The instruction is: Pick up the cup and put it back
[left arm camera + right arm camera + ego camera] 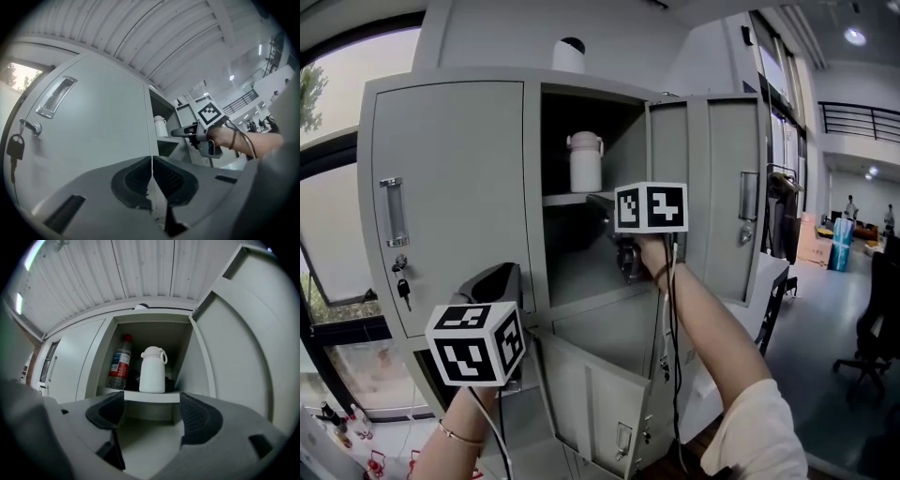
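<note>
The white cup [585, 161], with a lid and a loop handle, stands upright on the shelf [567, 199] inside the open locker. In the right gripper view the cup [152, 370] is straight ahead at the shelf's front edge. My right gripper [152, 405] is open and empty, held just below and in front of the shelf, apart from the cup. In the head view its jaws [605, 208] point into the locker under the cup. My left gripper [152, 174] is shut on nothing, lower left by the closed door; in the head view it [492, 283] is well away from the cup.
A plastic bottle with a red label [120, 363] stands left of the cup on the same shelf. The locker's door [712, 187] hangs open at the right. The closed left door carries a handle [391, 211] and a key [401, 287]. A lower door [591, 394] is ajar.
</note>
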Demonstrator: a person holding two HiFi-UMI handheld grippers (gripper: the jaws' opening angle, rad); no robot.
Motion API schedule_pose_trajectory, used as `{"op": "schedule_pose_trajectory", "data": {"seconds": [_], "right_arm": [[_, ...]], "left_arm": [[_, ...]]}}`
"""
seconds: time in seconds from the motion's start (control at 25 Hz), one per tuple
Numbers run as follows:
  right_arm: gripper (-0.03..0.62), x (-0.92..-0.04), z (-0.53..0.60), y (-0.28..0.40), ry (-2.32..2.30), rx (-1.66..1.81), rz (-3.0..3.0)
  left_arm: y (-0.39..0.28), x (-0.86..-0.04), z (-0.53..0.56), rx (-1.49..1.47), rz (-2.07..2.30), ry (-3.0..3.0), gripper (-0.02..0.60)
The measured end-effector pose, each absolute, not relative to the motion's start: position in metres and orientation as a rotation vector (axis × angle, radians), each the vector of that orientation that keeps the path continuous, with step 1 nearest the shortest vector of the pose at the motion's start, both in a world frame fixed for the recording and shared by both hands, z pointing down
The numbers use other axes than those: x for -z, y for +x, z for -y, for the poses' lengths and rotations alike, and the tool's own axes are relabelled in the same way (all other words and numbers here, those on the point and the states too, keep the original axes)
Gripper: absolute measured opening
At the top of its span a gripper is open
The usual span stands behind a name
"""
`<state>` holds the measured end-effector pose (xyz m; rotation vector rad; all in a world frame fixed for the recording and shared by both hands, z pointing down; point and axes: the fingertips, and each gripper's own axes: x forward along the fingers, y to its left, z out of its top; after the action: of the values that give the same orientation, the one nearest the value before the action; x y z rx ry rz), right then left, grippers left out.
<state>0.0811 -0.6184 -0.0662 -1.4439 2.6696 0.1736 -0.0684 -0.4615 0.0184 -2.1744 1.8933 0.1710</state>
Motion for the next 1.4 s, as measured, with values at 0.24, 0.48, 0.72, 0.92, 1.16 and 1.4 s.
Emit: {"op": "schedule_pose_trajectory", "data": {"seconds": [0.24,0.48,0.72,0.92,1.16,1.4], "right_arm": [[0.371,0.087,0.638,0.065,-1.472,-0.174,-2.667],[0.377,0.104,0.659,0.055,-1.524,-0.174,-2.63],[0.393,0.116,0.681,0.04,-1.546,-0.164,-2.633],[0.401,0.125,0.698,0.034,-1.607,-0.181,-2.622],[0.43,0.12,0.715,0.026,-1.666,-0.178,-2.64],[0.412,0.125,0.718,0.022,-1.673,-0.204,-2.645]], "left_arm": [[-0.073,-0.002,0.458,-0.174,-1.881,-2.153,0.011],[-0.076,0.006,0.459,-0.168,-1.858,-2.148,0.011],[-0.082,0.01,0.458,-0.138,-1.84,-2.144,0.011],[-0.083,0.011,0.457,-0.117,-1.819,-2.141,0.011],[-0.084,0.008,0.463,-0.09,-1.797,-2.139,0.011],[-0.091,0.003,0.472,-0.096,-1.804,-2.159,0.011]]}}
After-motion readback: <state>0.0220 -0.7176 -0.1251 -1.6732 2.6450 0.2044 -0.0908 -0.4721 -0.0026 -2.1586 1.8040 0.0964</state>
